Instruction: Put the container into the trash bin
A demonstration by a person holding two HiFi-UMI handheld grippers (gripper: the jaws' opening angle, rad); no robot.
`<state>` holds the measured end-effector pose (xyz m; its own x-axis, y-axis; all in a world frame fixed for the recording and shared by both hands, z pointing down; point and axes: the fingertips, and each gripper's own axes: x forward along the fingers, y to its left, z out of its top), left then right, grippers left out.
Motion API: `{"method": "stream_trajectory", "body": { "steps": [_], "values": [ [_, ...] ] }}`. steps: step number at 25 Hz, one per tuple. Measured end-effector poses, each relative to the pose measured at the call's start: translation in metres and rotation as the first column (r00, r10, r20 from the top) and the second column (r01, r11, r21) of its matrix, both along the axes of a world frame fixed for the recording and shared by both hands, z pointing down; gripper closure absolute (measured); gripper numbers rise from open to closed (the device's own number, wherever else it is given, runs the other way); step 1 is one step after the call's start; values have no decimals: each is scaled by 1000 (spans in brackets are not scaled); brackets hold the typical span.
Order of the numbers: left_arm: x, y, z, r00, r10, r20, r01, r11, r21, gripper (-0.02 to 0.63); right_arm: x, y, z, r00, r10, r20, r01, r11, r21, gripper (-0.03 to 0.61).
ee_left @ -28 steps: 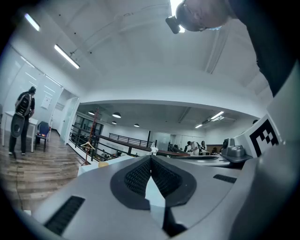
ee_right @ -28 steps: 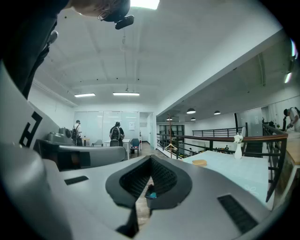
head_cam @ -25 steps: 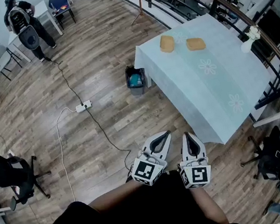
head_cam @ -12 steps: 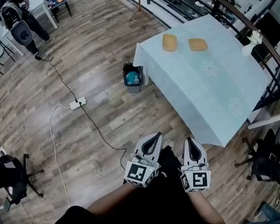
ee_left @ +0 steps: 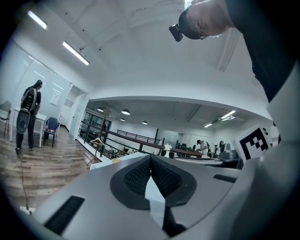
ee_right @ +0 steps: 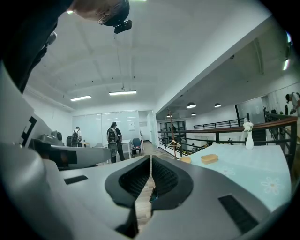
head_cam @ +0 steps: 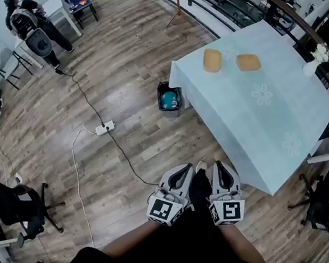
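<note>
Two tan containers point(head_cam: 212, 59) point(head_cam: 248, 62) lie near the far end of a table under a pale blue cloth point(head_cam: 261, 118). A dark trash bin point(head_cam: 170, 98) with something teal inside stands on the floor at the table's left corner. My left gripper point(head_cam: 182, 173) and right gripper point(head_cam: 220, 172) are held side by side close to my body, far from the table. Both are shut and hold nothing. In the right gripper view the right gripper point(ee_right: 150, 159) points toward the containers point(ee_right: 209, 158). The left gripper point(ee_left: 151, 159) faces the railing.
A white power strip point(head_cam: 104, 128) with black and white cables lies on the wood floor left of the bin. Office chairs point(head_cam: 19, 209) stand at the left. A person point(head_cam: 30, 28) stands by a far white table. A white vase point(head_cam: 313, 67) sits on the cloth's far right edge.
The head view has shifted, so table and bin sit a little further right. Both grippers stay shut and together, slightly lower in the view.
</note>
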<state>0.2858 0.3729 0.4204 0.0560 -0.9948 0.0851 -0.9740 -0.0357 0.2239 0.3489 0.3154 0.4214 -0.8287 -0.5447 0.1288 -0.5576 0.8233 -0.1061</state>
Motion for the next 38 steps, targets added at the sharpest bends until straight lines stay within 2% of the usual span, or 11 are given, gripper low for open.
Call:
{"method": "stream_trajectory", "body": {
  "steps": [5, 9, 15, 21, 25, 31, 38],
  "values": [
    [-26, -82, -4, 1000, 3, 30, -2, 1000, -18, 601, -23, -75, 2, 999, -33, -1, 33, 999, -39, 543],
    [-40, -145, -2, 1000, -8, 23, 9, 999, -50, 601, -38, -135, -2, 997, -77, 15, 78, 995, -57, 543],
    [-51, -206, 2, 999, -43, 29, 46, 996, -82, 601, -43, -202, 19, 992, -126, -7, 124, 983, -133, 543],
    [-70, -230, 8, 992, -127, 16, 128, 986, -107, 601, -54, -234, 27, 981, -193, 28, 195, 969, -154, 543],
    [-77, -238, 17, 992, -125, 34, 128, 982, -137, 601, -58, -239, 26, 973, -223, 60, 229, 962, -149, 543],
    [-90, -256, 19, 992, -121, 30, 124, 986, -110, 601, -71, -253, 38, 978, -209, 15, 208, 958, -199, 543],
    [-128, -280, 13, 996, -90, -2, 90, 994, -67, 601, -109, -277, 39, 983, -178, -38, 169, 971, -168, 543]
  ]
}}
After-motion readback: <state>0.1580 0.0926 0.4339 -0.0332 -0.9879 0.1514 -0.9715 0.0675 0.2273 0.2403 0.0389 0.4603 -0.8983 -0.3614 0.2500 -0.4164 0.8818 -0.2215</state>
